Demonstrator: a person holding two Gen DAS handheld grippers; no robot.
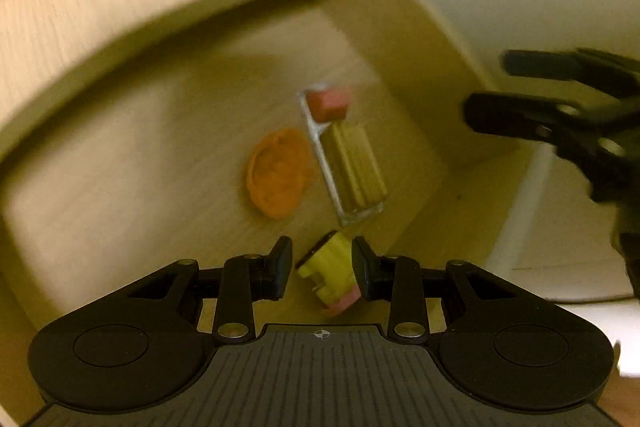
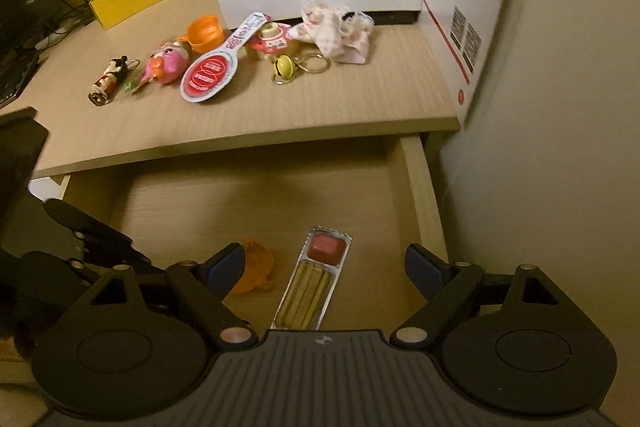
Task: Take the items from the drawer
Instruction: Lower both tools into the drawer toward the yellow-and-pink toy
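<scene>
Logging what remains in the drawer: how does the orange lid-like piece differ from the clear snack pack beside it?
The orange piece is round, opaque and a single colour; the snack pack is long, rectangular and clear, showing a red block and tan sticks in separate compartments. The orange piece lies on the pack's left in the right wrist view. Both lie on the drawer floor, untouched by either gripper.
</scene>
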